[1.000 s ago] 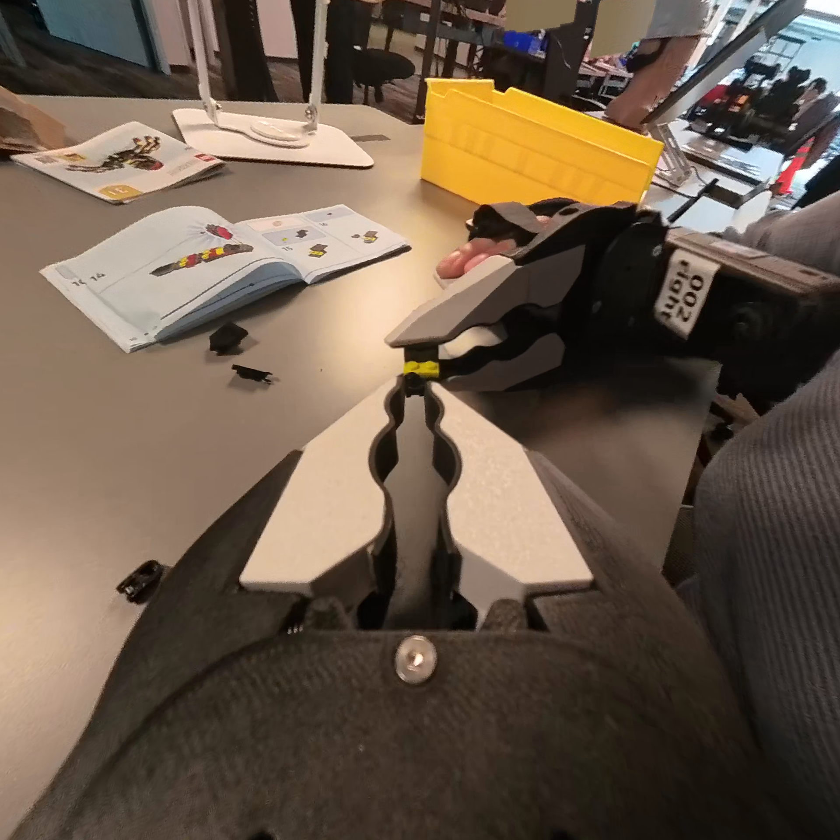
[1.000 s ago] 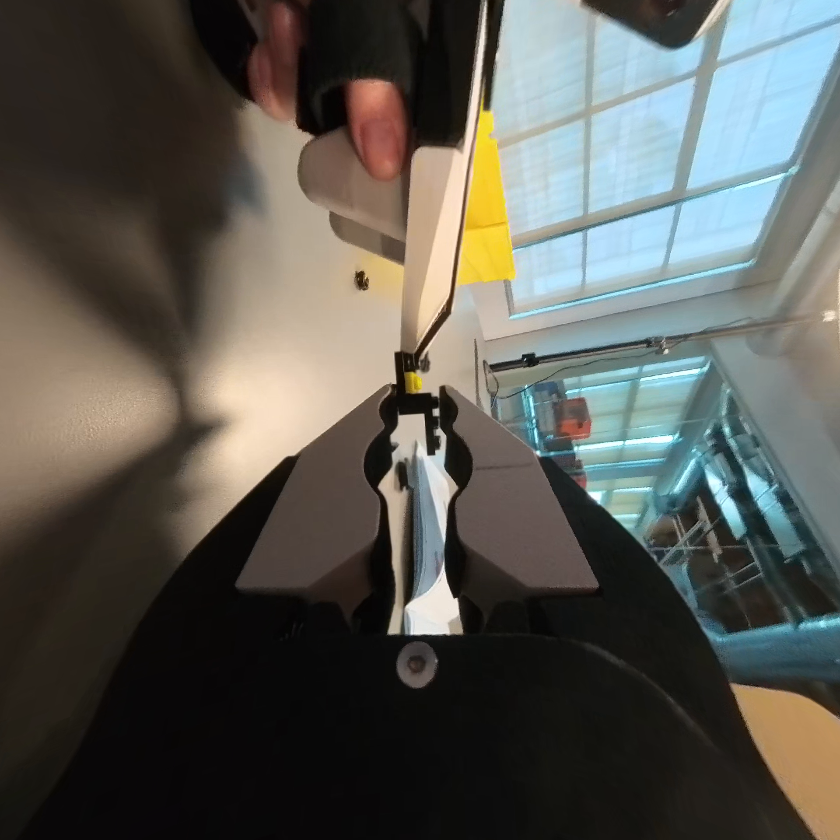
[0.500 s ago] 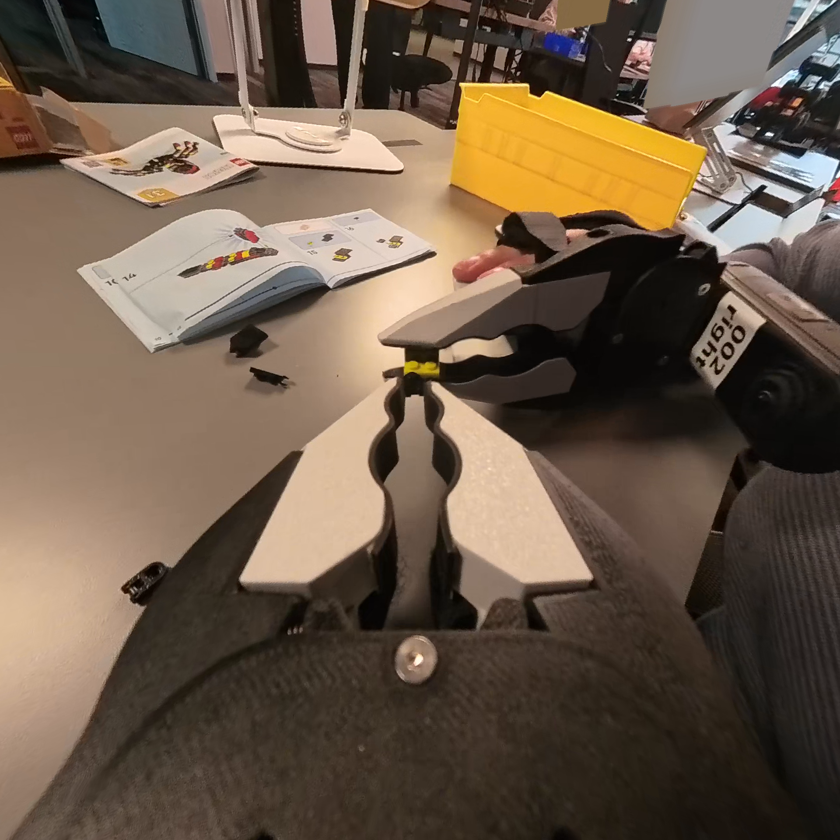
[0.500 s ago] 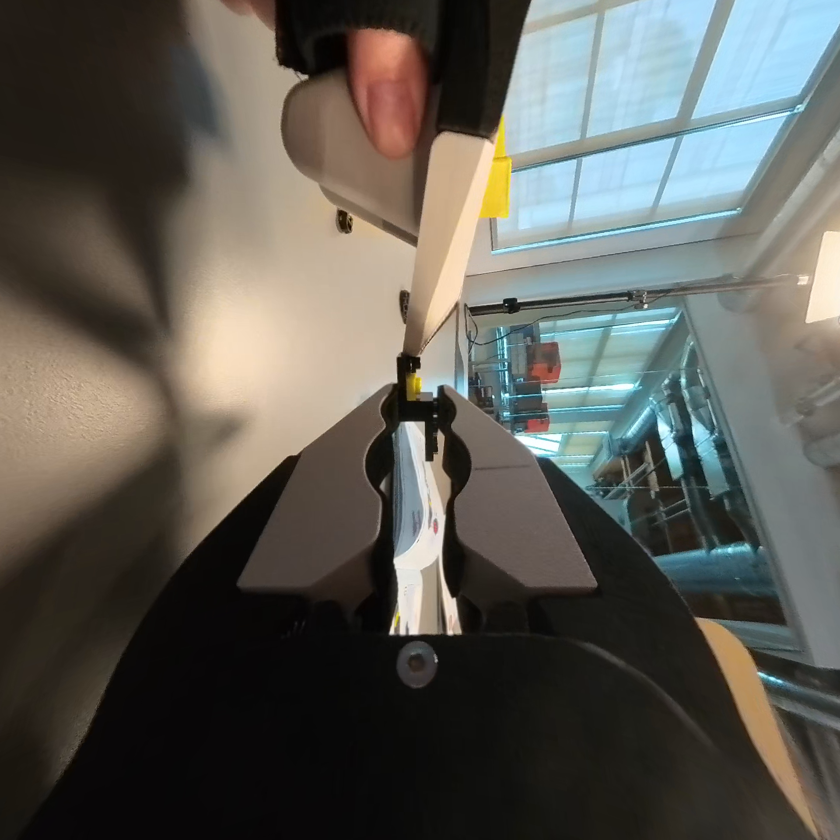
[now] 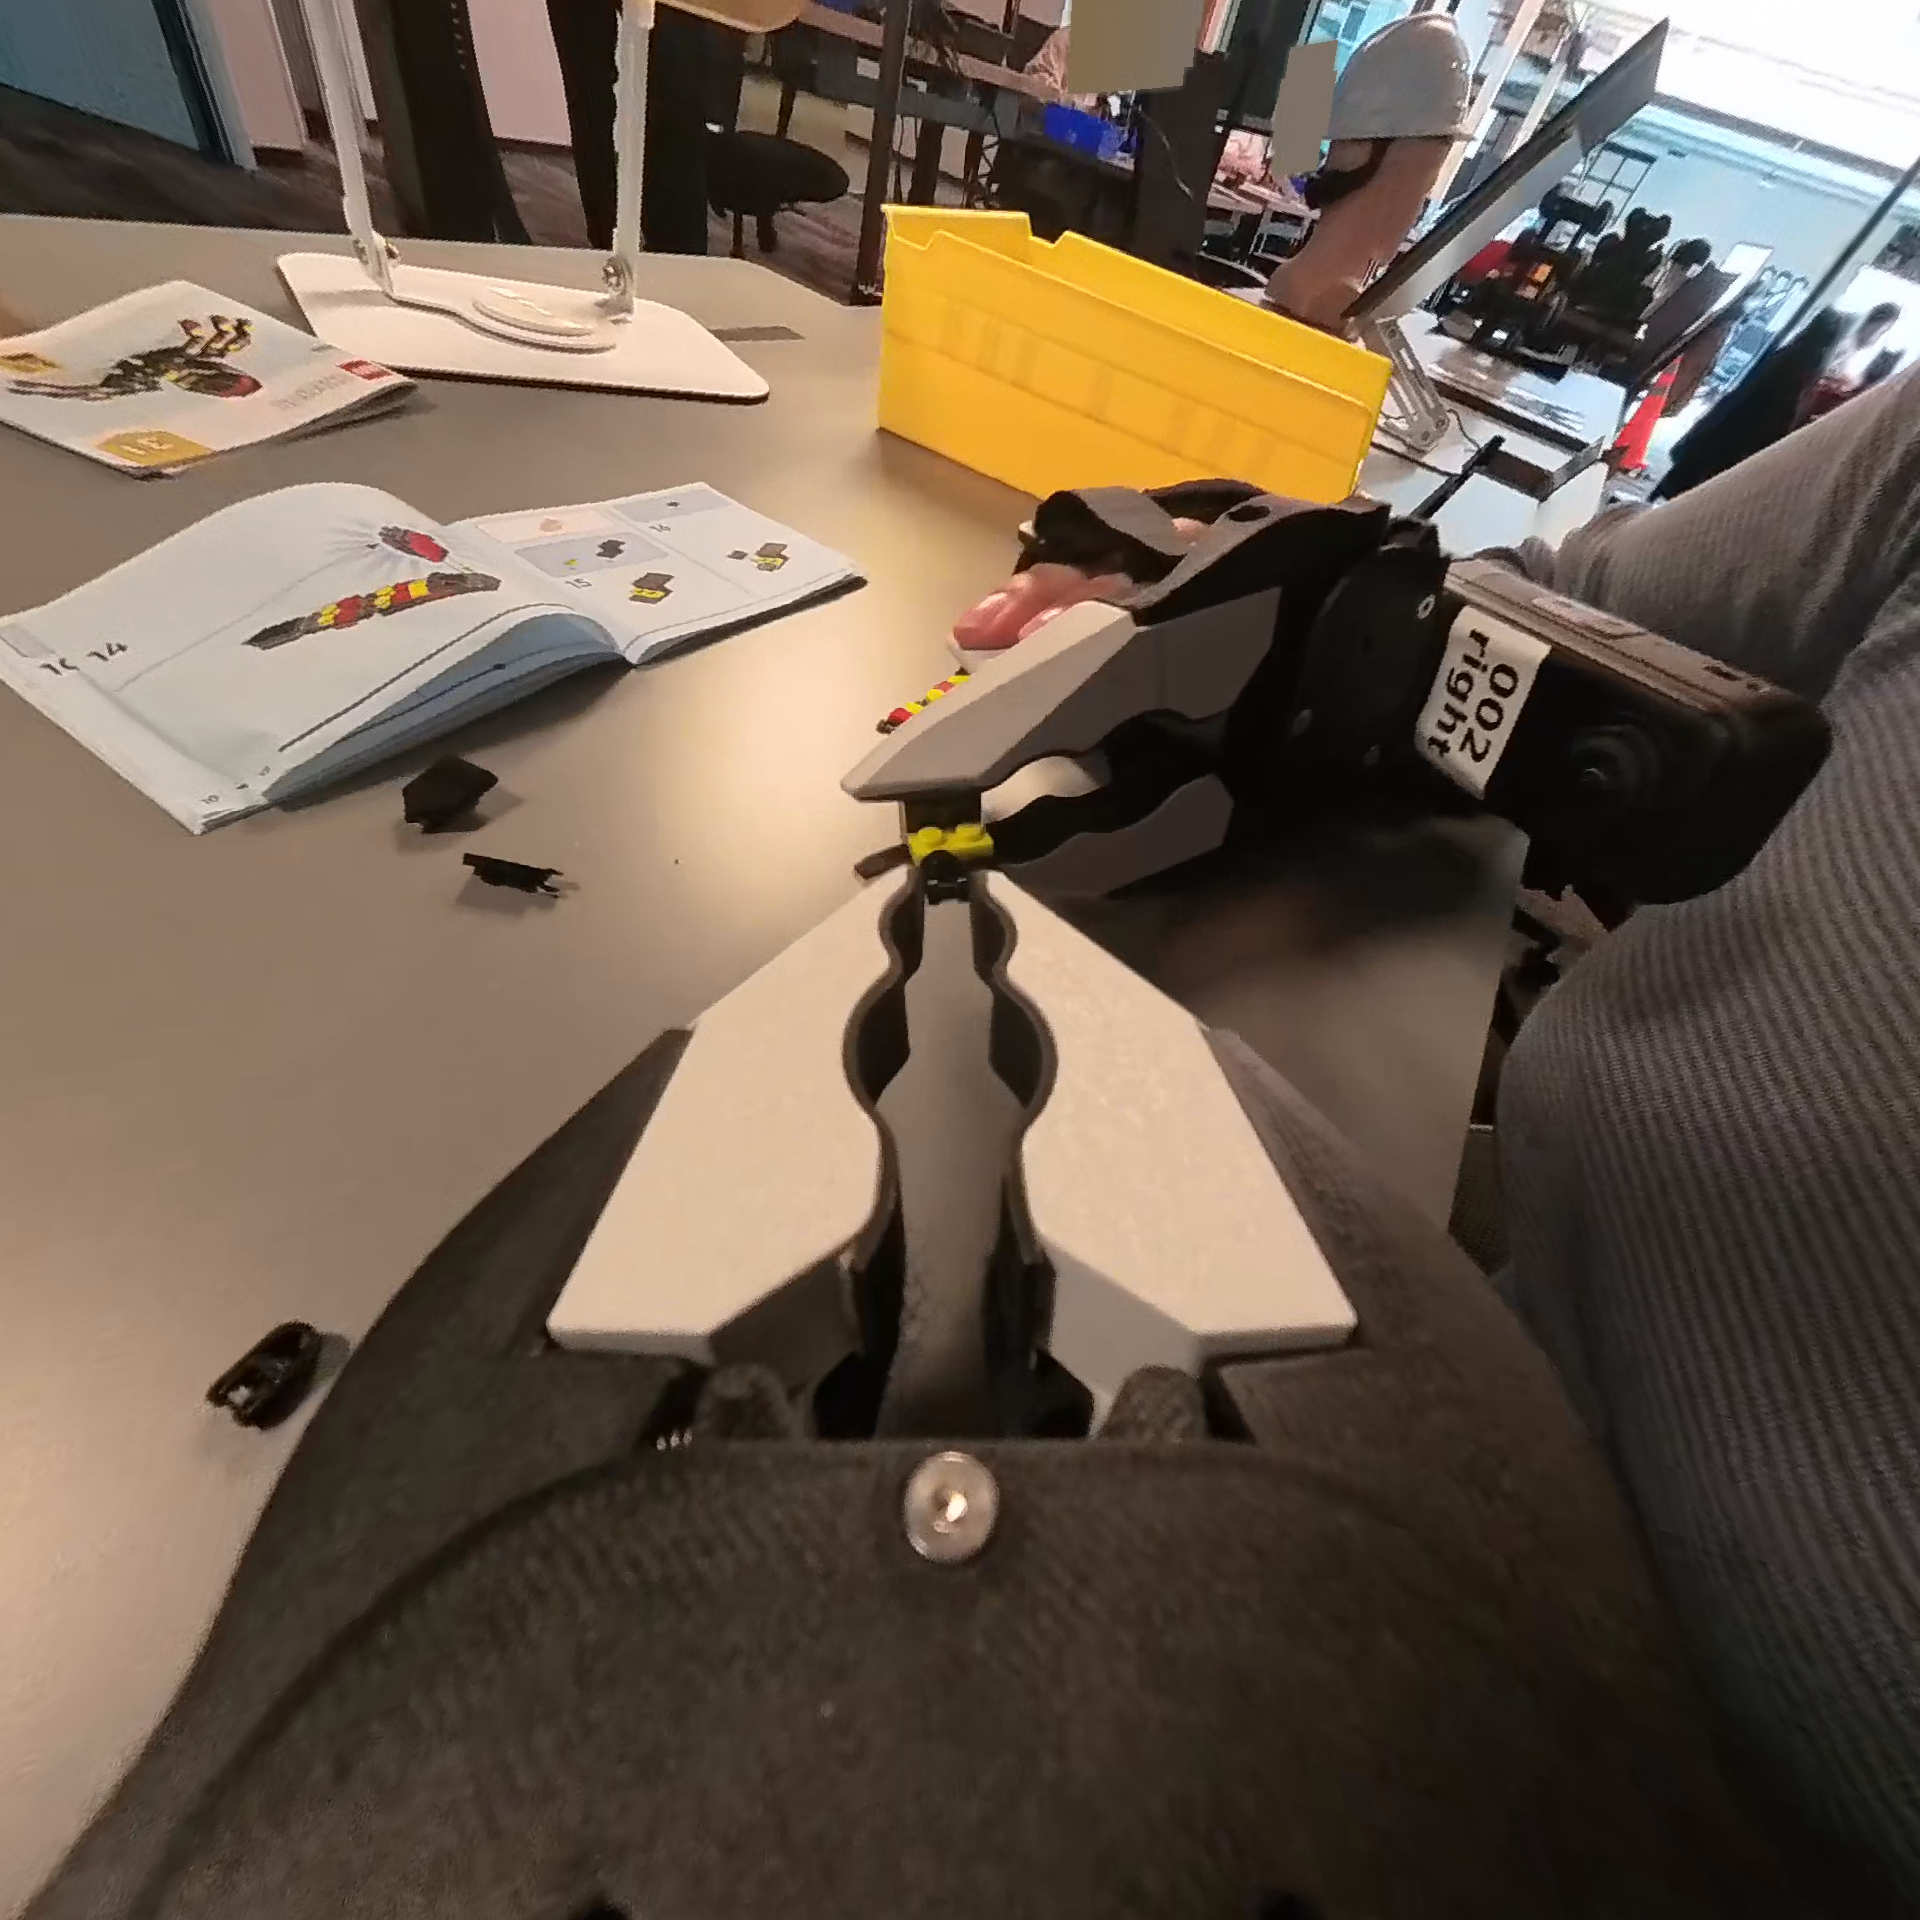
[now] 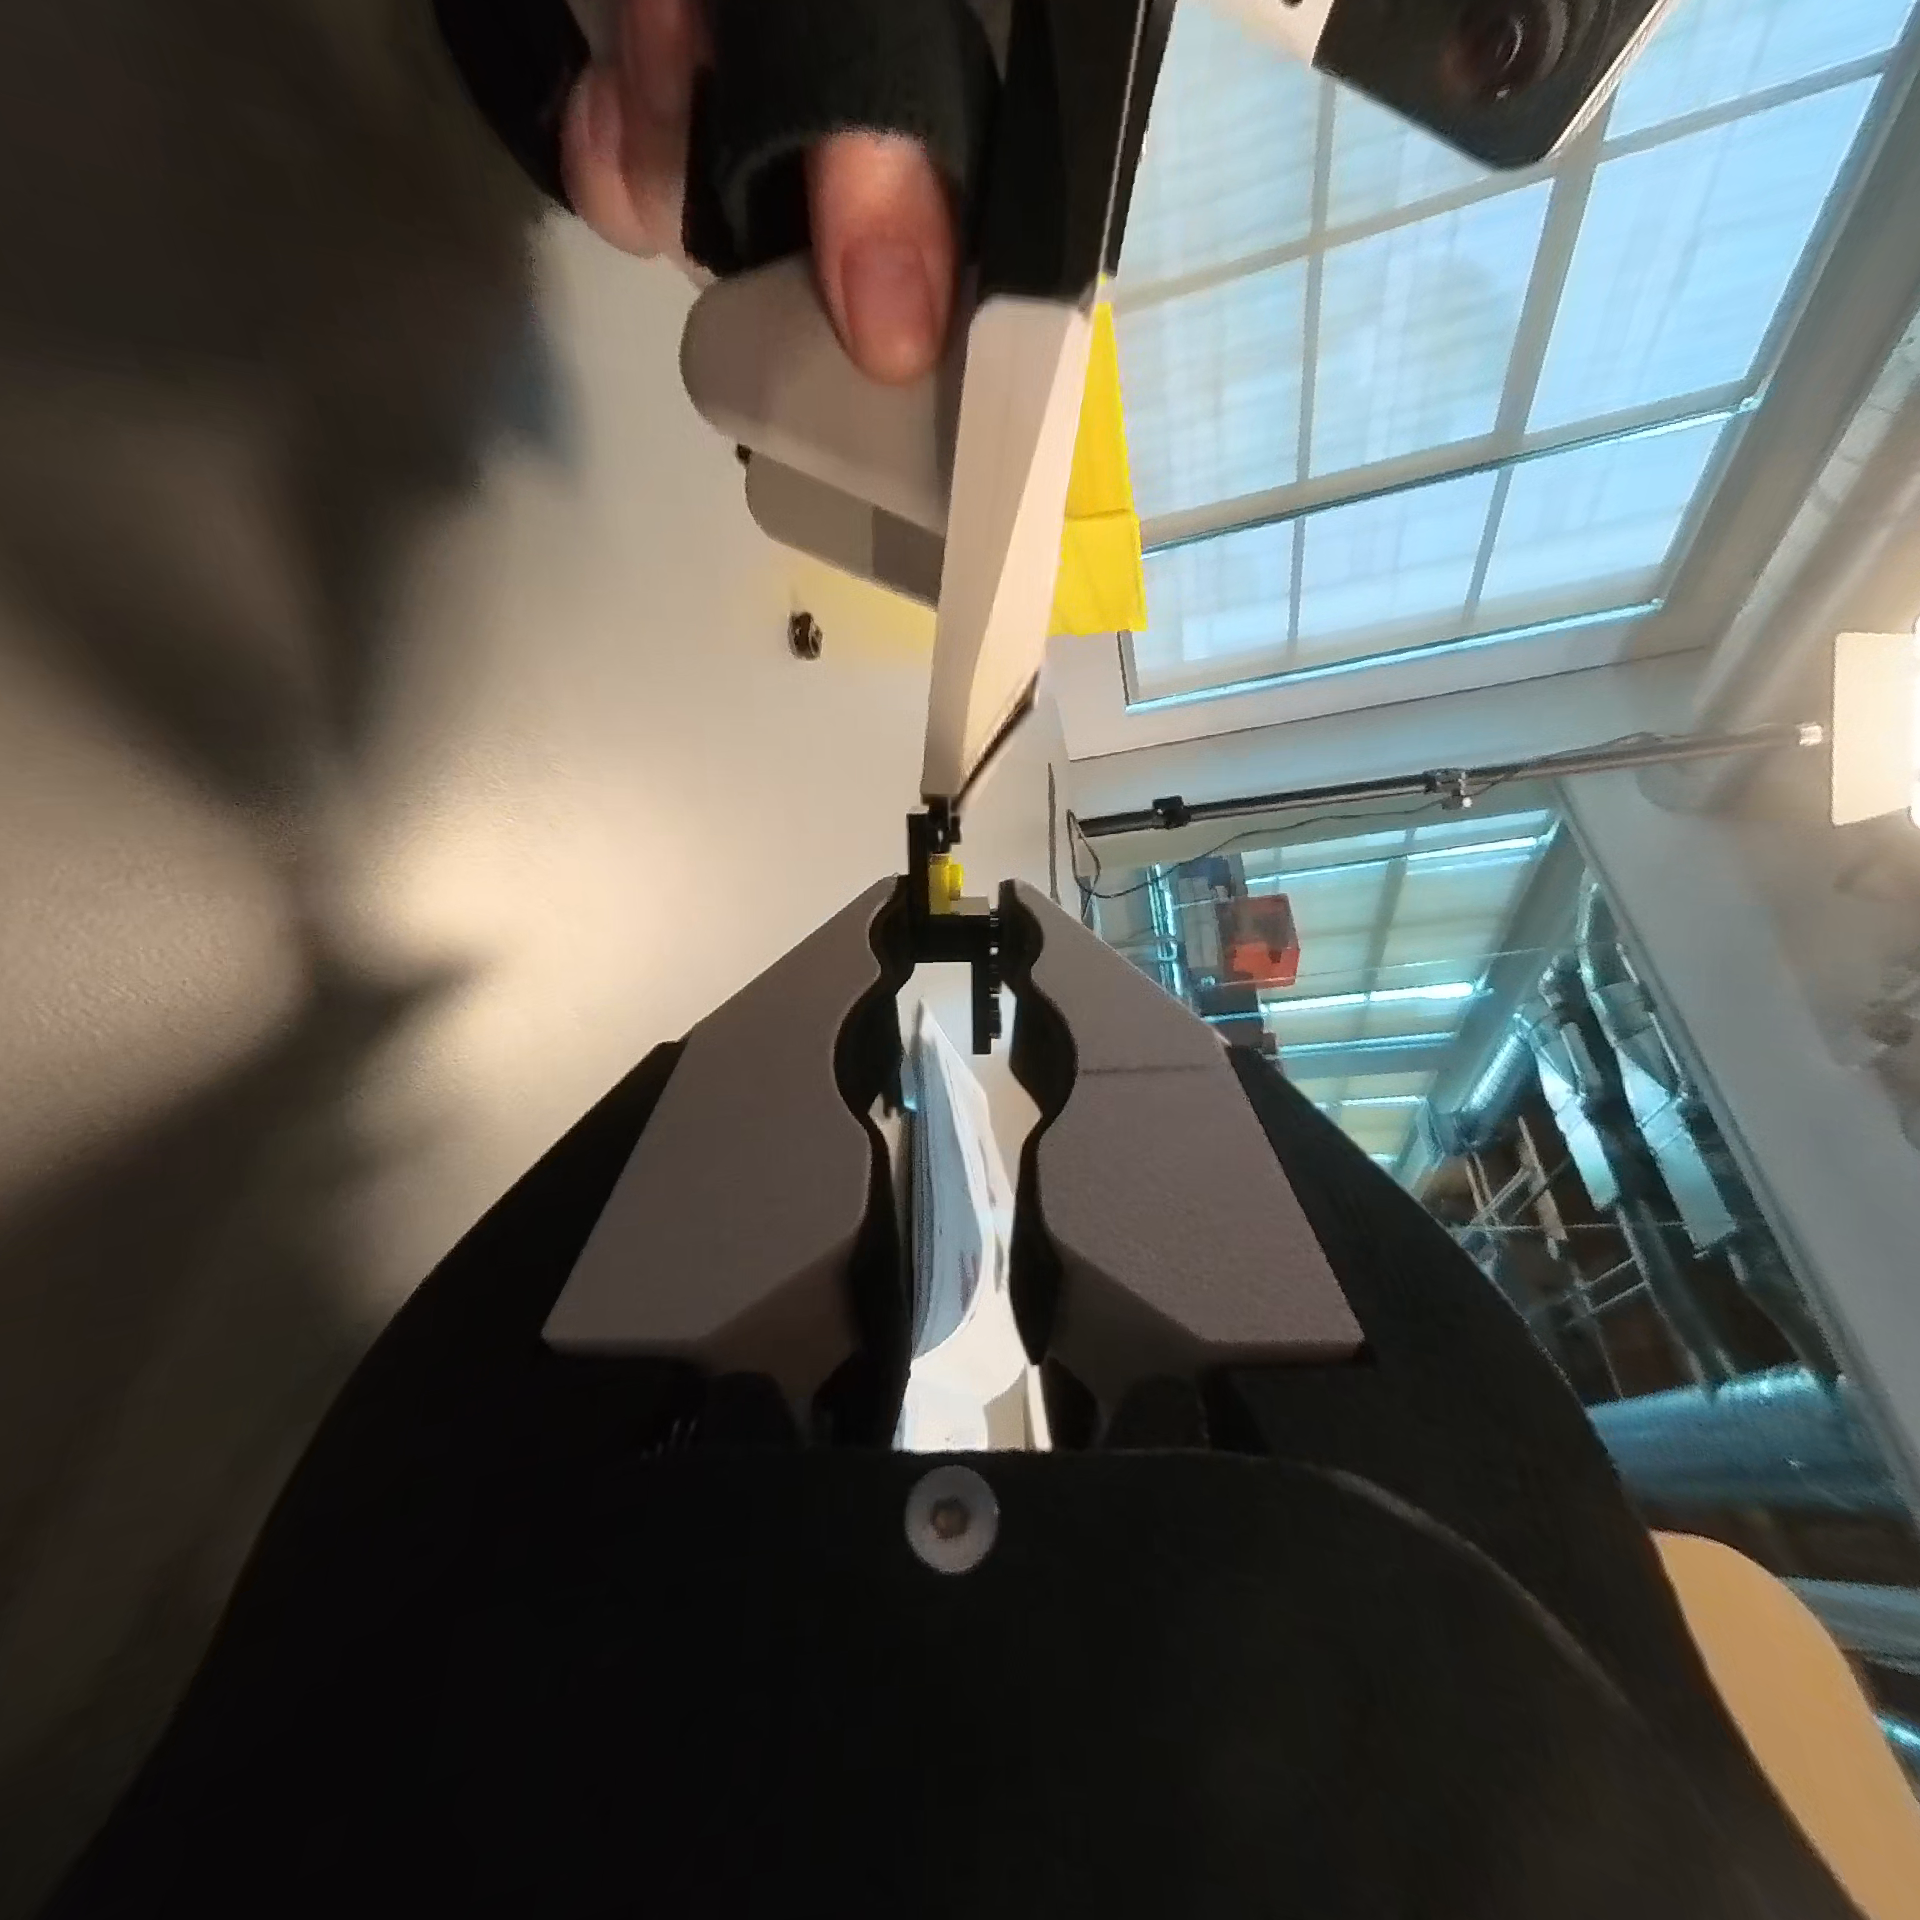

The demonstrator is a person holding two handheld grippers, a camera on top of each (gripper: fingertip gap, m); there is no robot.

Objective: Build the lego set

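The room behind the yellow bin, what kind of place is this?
Probably an open office or lab workspace. Behind the yellow bin stand more desks and an office chair, a tilted monitor sits on the next desk, and tall windows line the wall.

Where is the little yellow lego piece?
In the left wrist view, the yellow lego piece sits mid-frame, pinched between the left claw and the right claw.

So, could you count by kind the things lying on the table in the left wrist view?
Booklets: 2
Loose black pieces: 3
Striped strip: 1
Yellow bin: 1
White stand base: 1
Total: 8
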